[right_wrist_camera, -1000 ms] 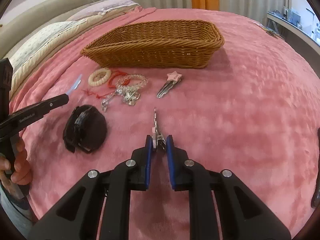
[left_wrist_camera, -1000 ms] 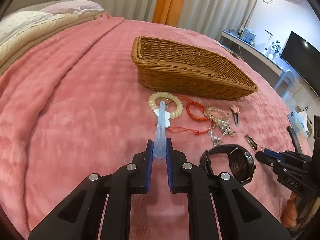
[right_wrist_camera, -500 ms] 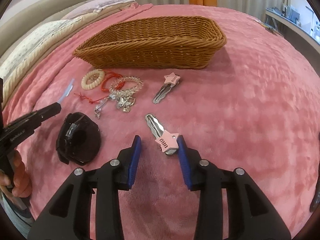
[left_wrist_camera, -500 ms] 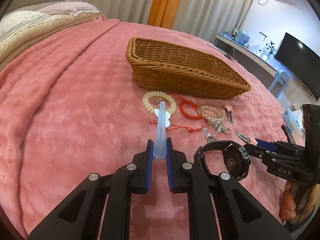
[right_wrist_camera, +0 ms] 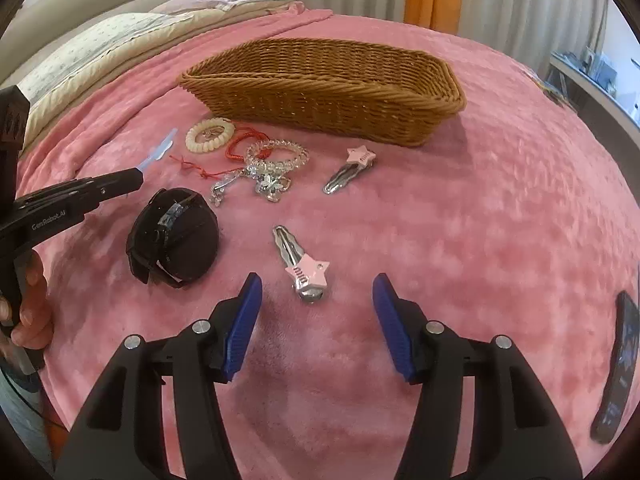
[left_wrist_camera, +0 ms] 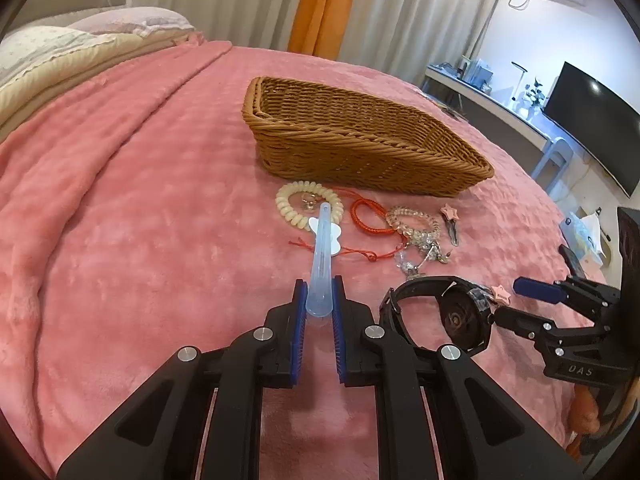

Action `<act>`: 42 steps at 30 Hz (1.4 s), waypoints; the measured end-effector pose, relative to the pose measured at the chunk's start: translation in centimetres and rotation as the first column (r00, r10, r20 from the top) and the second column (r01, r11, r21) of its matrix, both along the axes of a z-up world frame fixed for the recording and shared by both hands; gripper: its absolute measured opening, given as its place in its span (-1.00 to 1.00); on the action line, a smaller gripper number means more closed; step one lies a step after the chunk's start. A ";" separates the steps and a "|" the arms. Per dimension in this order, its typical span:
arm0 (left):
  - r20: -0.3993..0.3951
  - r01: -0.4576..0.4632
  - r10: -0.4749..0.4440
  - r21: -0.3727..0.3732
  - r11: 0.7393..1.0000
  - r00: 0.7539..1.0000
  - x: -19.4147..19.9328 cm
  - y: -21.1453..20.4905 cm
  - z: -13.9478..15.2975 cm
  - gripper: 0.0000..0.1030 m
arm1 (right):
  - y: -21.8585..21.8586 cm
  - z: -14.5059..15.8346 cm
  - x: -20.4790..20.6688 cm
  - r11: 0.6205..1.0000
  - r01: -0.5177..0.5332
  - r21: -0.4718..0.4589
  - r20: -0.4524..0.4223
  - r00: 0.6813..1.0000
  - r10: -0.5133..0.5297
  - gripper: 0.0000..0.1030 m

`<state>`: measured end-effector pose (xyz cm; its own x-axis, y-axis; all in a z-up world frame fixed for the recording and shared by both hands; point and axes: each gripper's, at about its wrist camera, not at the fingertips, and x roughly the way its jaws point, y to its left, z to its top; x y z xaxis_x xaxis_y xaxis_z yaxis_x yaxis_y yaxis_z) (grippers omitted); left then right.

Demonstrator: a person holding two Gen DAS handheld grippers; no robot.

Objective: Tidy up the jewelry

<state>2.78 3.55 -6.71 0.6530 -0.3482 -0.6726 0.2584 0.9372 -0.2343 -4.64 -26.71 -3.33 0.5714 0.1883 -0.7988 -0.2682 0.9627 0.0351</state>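
My left gripper (left_wrist_camera: 320, 284) is shut on the end of a pale blue hair clip (left_wrist_camera: 322, 256) with a white bow, held above the pink blanket. My right gripper (right_wrist_camera: 317, 280) is opening; a pink star hair clip (right_wrist_camera: 306, 270) lies flat on the blanket between its spread pads, touched by neither. Beyond lie a second star clip (right_wrist_camera: 352, 168), a crystal bracelet (right_wrist_camera: 276, 156), a red cord (right_wrist_camera: 240, 144), a cream coil bracelet (right_wrist_camera: 210, 136) and a black watch (right_wrist_camera: 174, 236). A wicker basket (right_wrist_camera: 320, 96) stands behind them.
Pillows (right_wrist_camera: 100, 40) lie at the bed's far left. A dark phone (right_wrist_camera: 618, 368) rests near the right edge of the blanket. A desk with a screen (left_wrist_camera: 592, 120) stands past the bed. A hand (right_wrist_camera: 28, 308) holds the left gripper's handle.
The right jaws have spread wide and let go of the pink star clip, which now lies flat on the blanket. The left gripper keeps its hold on the blue clip.
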 end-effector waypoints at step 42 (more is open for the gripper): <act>0.102 -0.013 0.004 0.090 0.996 0.995 15.5 -6.6 5.8 -0.79 | -1.9 6.0 19.1 0.976 0.081 0.200 0.091 0.991 -0.101 -0.65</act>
<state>18.30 -3.08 -0.94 0.7222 -0.2830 -0.6312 0.2686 0.9556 -0.1211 14.50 -28.65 2.69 0.6683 0.2791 -0.6896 -0.1917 0.9603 0.2028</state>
